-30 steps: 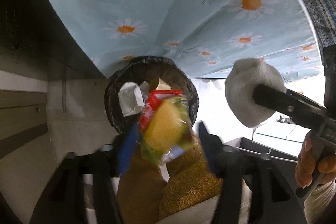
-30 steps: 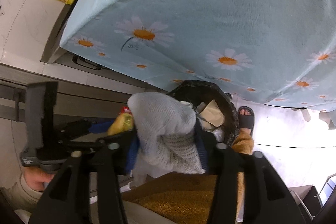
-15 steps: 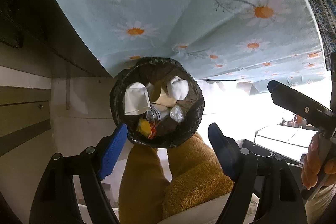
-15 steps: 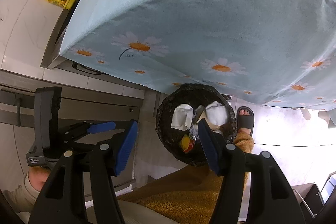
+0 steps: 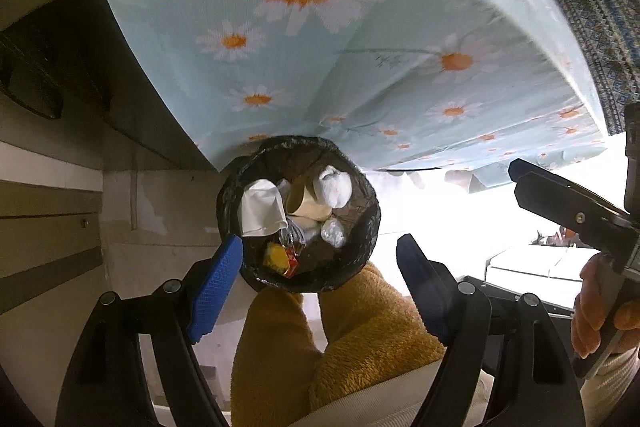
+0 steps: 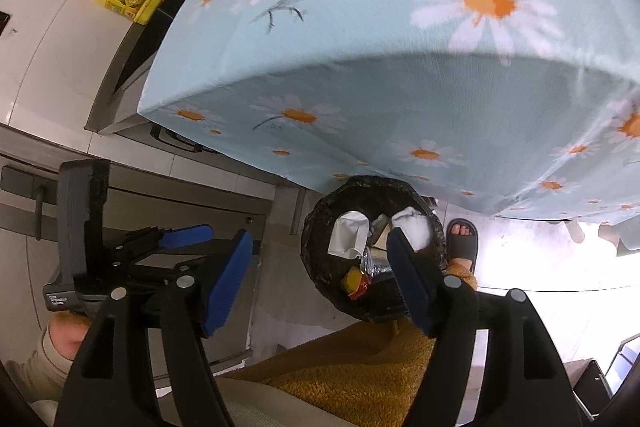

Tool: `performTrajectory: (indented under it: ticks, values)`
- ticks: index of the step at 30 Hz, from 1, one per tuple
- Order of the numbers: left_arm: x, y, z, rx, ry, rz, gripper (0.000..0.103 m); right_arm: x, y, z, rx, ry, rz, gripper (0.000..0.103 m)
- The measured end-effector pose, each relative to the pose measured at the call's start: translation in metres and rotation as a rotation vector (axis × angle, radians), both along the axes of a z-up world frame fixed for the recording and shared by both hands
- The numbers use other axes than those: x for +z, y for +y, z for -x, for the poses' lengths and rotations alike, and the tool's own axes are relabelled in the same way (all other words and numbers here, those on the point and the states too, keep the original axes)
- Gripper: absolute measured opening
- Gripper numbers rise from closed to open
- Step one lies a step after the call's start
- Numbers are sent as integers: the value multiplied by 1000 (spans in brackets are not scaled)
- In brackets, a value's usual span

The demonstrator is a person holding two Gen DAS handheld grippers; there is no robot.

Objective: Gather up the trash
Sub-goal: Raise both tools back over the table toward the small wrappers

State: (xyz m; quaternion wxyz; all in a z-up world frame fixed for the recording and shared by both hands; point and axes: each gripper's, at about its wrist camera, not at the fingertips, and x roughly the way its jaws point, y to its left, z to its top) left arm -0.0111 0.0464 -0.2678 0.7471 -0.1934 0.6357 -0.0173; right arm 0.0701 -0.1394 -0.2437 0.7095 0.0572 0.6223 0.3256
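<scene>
My left gripper [image 5: 320, 275] hangs over the bin [image 5: 298, 217] with its blue pads spread and nothing between them; the left pad [image 5: 216, 291] sits just over the bin's near-left rim. My right gripper [image 6: 320, 279] is released too: its jaws have just been opening, and they hold nothing. Its right pad [image 6: 408, 279] overlaps the bin's [image 6: 372, 255] near-right side in that view.

The trash is in the bin, which is lined with a black bag and stands on the floor at the foot of the table, right under the hanging edge of the daisy tablecloth [image 5: 360, 47]. Inside I see a white ball of cloth [image 5: 334, 185] at the far right, a crumpled white paper [image 5: 260, 207] at the left, a tan paper cup [image 5: 306, 205] between them, a small clear plastic wad [image 5: 332, 233] and a yellow and red wrapper [image 5: 280, 259] at the near side.

My mustard-coloured trouser legs [image 5: 360, 347] fill the near part, and a sandalled foot [image 6: 462, 239] stands just right of the bin
</scene>
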Motion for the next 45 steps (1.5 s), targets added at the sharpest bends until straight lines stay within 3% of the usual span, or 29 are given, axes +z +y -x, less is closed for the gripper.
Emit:
performTrajectory:
  ticks: [6,8,14,16,24,26,35,45]
  values:
    - [30,2,2,-12,-64,-17,77,25,-5,6,-21,-46,-8,70]
    - [44,4,2,-14,-94,-23,77,36,-8,8,-35,-67,-11,85]
    - [82,5,0,-36,-178,-45,77,75,-13,11,-72,-153,-34,86]
    - [95,5,-1,-42,-205,-52,77,89,-13,12,-81,-189,-39,94]
    - [139,9,-9,-67,-308,-76,84,131,-17,0,-110,-293,-56,98]
    - [148,13,-14,-49,-330,-87,90,140,-18,-7,-117,-317,-57,98]
    - [169,23,-45,-8,-365,-108,92,161,-17,-56,-103,-373,-55,98]
    - [180,25,-104,43,-360,-146,96,163,-7,-144,-25,-371,-57,98]
